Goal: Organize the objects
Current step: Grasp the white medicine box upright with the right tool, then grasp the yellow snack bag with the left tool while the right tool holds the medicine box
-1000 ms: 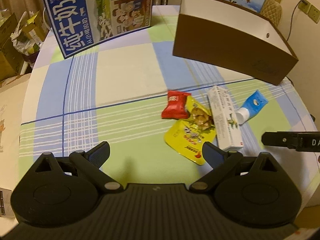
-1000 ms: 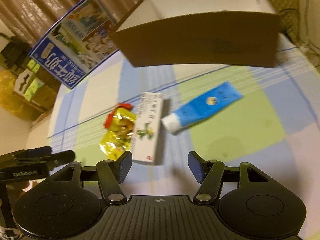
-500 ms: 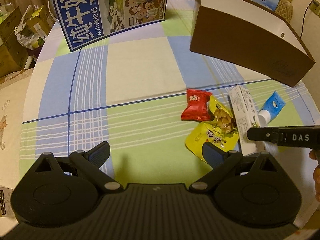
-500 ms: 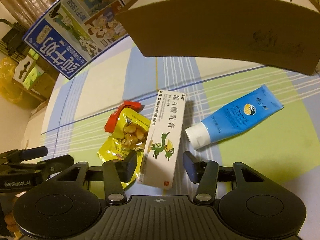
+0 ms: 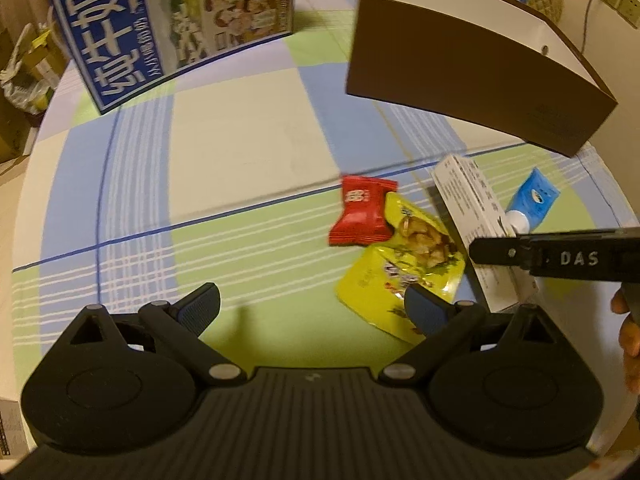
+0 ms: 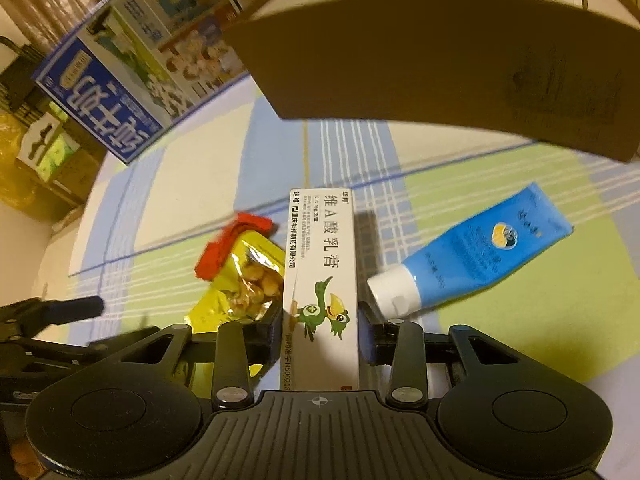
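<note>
Gripping the slim white cardboard ointment box (image 6: pixel 320 276) near its printed end, my right gripper (image 6: pixel 320 330) presses both jaws against its long sides above the checked counter (image 6: pixel 500 320). Only that view shows its green bird print; the left view shows crinkly red (image 5: pixel 362 216) and yellow (image 5: pixel 400 268) packets. My left gripper (image 5: pixel 312 308) hovers, jaws wide, empty.

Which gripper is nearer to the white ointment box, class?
Right. The right gripper has its fingers closed against both sides of the white ointment box; the left gripper hovers open beside it, over the yellow snack packet.
</note>
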Available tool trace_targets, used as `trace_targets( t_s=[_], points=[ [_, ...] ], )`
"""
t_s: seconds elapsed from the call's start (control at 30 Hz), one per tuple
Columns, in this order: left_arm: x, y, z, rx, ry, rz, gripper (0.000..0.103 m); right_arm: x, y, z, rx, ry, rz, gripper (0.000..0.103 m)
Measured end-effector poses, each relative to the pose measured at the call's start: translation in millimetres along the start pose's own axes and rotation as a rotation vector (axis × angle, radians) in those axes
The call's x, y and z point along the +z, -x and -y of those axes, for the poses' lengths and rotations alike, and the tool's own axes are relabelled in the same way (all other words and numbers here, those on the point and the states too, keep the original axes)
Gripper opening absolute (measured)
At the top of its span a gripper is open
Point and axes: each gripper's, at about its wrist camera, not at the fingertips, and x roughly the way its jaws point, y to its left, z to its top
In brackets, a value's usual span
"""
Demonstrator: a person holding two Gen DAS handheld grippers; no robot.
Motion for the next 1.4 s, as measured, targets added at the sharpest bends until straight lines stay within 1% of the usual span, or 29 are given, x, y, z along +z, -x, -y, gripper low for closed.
trace_targets(
  t_s=[0.1, 0.17, 0.23, 0.4, 0.5, 0.57, 0.67, 0.77, 0.9, 1.13, 1.27, 1.4],
  points=[
    [2, -4, 7, -0.023, -0.031, 0.005, 0.097, 1, 13, 0, 0.002, 0.016, 0.027, 0.035],
    [3, -7, 13, -0.043, -0.058, 0.010, 0.097, 2, 21, 4, 0.009, -0.001, 0.035, 0.035],
    [4, -12, 19, -0.079, -0.092, 0.009, 0.097, 2, 28, 9, 0.013, -0.023, 0.044, 0.035],
    [9, -30, 31, -0.149, -0.186, 0.006, 0.097, -3, 46, 27, -0.006, -0.068, 0.062, 0.035],
    [12, -43, 34, -0.192, -0.221, -0.007, 0.097, -7, 56, 39, -0.022, -0.103, 0.071, 0.035],
    [14, -49, 37, -0.206, -0.240, -0.014, 0.097, -10, 62, 47, -0.034, -0.122, 0.078, 0.035],
    [16, -57, 41, -0.204, -0.255, -0.032, 0.097, -14, 69, 57, -0.049, -0.150, 0.086, 0.035],
    [17, -62, 46, -0.196, -0.250, -0.044, 0.096, -17, 74, 67, -0.061, -0.175, 0.092, 0.035],
    [17, -65, 52, -0.167, -0.254, -0.041, 0.093, -18, 78, 74, -0.070, -0.186, 0.095, 0.035],
    [14, -61, 58, -0.139, -0.269, -0.029, 0.077, -19, 79, 75, -0.072, -0.176, 0.094, 0.035],
    [11, -59, 61, -0.135, -0.274, -0.027, 0.077, -20, 80, 75, -0.072, -0.172, 0.091, 0.035],
    [8, -54, 64, -0.151, -0.273, -0.024, 0.073, -22, 82, 77, -0.074, -0.173, 0.092, 0.035]
  ],
)
